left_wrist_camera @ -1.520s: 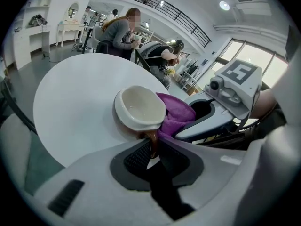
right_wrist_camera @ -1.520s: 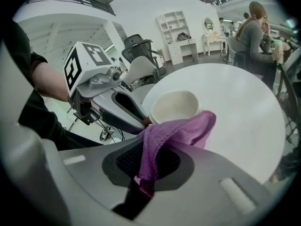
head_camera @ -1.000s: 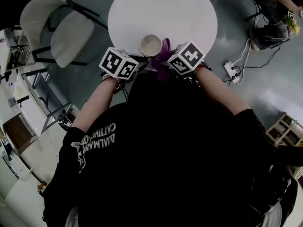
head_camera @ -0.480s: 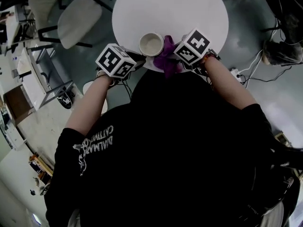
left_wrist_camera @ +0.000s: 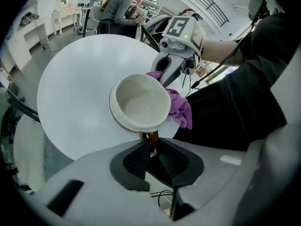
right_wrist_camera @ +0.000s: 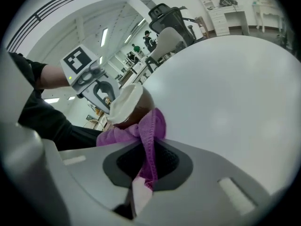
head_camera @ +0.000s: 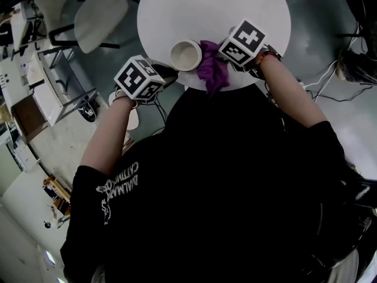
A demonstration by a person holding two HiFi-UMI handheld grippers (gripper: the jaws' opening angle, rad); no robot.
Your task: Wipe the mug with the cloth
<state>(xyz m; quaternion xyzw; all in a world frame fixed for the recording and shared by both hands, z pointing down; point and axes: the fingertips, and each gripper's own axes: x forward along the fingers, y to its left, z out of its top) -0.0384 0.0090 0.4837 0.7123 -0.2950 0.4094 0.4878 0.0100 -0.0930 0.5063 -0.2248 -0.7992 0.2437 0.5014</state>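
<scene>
A mug (head_camera: 186,55), cream inside and brown outside, sits near the front edge of the round white table (head_camera: 235,5). My left gripper (left_wrist_camera: 151,149) is shut on the mug's brown handle, with the mug (left_wrist_camera: 140,101) tipped slightly toward the camera. A purple cloth (right_wrist_camera: 148,140) is pinched between the jaws of my right gripper (right_wrist_camera: 148,161), which is shut on it. The cloth (head_camera: 211,68) bunches against the mug's right side and hangs over the table edge. In the head view the right gripper's marker cube (head_camera: 242,42) is right of the mug and the left gripper's cube (head_camera: 139,79) is below-left.
A white chair (head_camera: 100,10) stands left of the table. Cables (head_camera: 347,69) lie on the grey floor at the right. A seated person (left_wrist_camera: 123,8) and an office chair (right_wrist_camera: 167,15) are beyond the table. My torso presses close to the table's front edge.
The right gripper has moved up the picture with the cloth, from below-right of the mug to beside it over the table. The left gripper and mug have kept their place.
</scene>
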